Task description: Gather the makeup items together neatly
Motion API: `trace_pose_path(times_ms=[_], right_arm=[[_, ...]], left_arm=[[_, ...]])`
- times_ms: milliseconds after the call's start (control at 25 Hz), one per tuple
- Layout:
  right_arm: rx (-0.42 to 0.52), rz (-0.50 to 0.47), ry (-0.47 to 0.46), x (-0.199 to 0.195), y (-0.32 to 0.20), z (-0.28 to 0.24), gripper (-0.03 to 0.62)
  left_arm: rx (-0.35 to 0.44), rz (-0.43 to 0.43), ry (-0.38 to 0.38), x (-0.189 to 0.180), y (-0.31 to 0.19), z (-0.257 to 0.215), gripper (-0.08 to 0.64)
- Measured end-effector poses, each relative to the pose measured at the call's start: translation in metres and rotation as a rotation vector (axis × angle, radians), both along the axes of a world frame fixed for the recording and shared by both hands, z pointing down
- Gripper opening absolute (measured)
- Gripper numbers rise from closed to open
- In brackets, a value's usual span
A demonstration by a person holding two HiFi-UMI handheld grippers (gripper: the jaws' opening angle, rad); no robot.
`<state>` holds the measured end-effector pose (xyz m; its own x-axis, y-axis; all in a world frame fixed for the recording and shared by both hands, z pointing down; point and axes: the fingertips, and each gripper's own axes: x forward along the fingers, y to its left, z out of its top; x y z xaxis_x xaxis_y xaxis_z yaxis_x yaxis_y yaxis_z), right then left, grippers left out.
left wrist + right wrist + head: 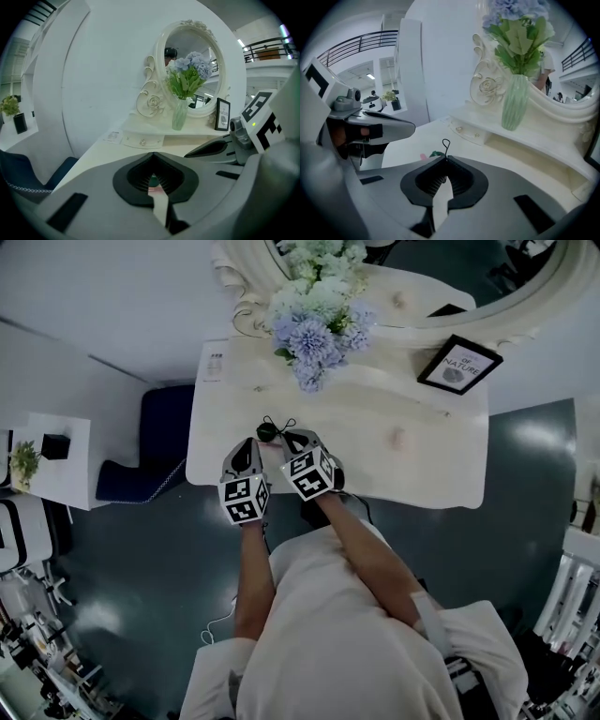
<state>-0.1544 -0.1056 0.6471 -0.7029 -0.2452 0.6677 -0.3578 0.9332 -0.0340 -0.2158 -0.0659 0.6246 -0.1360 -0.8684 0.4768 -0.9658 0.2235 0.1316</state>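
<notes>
A small dark green and pink item [268,430] with thin black loops lies near the front edge of the white dressing table [412,465]. Both grippers point at it from the front. My right gripper [289,435] is shut, and a thin black loop [446,143] sticks up from its closed tips [444,157]; the green and pink part [433,153] shows just beyond them. My left gripper [251,441] is shut too [152,153]. A bit of the pink and green item [154,182] shows in the gap behind its pads. Whether they touch it, I cannot tell.
A green vase of blue flowers [314,334] stands on the raised back shelf before the oval mirror [192,70]. A framed picture [459,364] leans at the right, a paper card [215,362] lies at the left. A blue seat [159,442] stands left of the table.
</notes>
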Motion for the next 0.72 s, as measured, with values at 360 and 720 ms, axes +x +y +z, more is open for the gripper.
trace_pose_path(times_ms=[360, 720], right_arm=[[0.003, 0.241, 0.002, 0.073, -0.063, 0.001, 0.046], [0.011, 0.472, 0.049, 0.168, -0.097, 0.011, 0.046]], left_arm=[[-0.02, 0.148, 0.005, 0.039, -0.052, 0.01, 0.014], [-0.033, 0.303, 0.032, 0.096, -0.104, 0.016, 0.014]])
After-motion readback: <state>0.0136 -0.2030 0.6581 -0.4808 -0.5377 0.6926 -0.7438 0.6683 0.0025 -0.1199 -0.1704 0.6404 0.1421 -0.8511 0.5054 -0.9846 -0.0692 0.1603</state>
